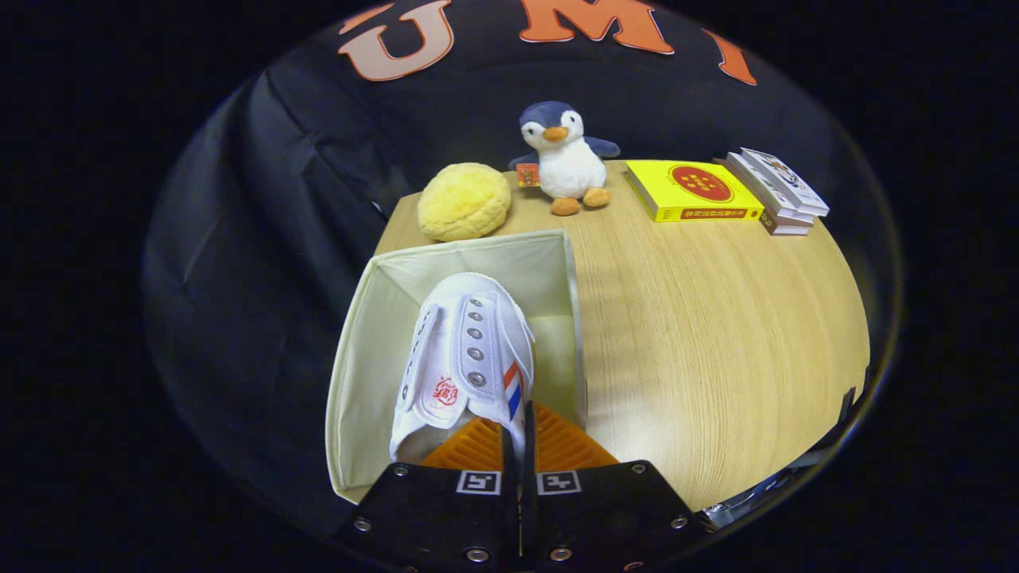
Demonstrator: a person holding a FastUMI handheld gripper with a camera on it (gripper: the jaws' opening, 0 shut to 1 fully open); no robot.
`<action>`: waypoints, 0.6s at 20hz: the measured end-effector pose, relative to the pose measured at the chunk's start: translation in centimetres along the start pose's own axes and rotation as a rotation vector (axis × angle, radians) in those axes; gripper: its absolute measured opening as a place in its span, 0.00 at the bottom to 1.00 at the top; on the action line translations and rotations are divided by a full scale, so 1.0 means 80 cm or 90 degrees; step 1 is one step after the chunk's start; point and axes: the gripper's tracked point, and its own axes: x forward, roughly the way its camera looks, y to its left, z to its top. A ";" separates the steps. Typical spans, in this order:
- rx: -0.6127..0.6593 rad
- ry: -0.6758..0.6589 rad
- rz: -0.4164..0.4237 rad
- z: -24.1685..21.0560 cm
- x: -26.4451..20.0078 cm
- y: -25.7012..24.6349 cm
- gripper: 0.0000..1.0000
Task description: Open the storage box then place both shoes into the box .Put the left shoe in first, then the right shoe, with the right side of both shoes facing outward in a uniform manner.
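While the gripper point(517, 446) hangs above the open cream fabric storage box point(362, 342), its two orange ribbed fingers point(478, 446) are drawn in narrow, pinching a thin edge of the white canvas lace-up shoe point(466, 358) between them; the shoe dangles toe-forward inside the box's mouth, its eyelet rows turned up and its red-and-blue stripe on the side nearest the fingers. No other shoe shows in the box, so I judge this the first, left one going in, though I cannot tell left from right by its shape. The grip is slim, on fabric alone, so the lowering wants to be slow and level; a jerk could swing the toe into the far wall. Best to keep it toward one side wall, leaving room for its partner, and to let go only once the sole rests on the floor of the box. Beyond, on the pale wooden table point(716, 334), sit a yellow fluffy round cushion point(464, 201), a blue-and-white plush penguin point(564, 157), a yellow book point(692, 191) and a small stack of books point(780, 191), well apart from the action.
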 end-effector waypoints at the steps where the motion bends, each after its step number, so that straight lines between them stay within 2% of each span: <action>1: 0.004 -0.001 -0.019 0.000 0.002 -0.005 0.02; 6: 0.023 0.019 -0.087 -0.012 0.015 -0.008 0.03; 10: 0.020 0.056 -0.068 -0.028 0.028 0.005 0.04; 11: 0.019 0.051 -0.057 -0.027 0.025 0.007 0.06; 12: 0.021 0.051 -0.050 -0.027 0.021 0.006 0.13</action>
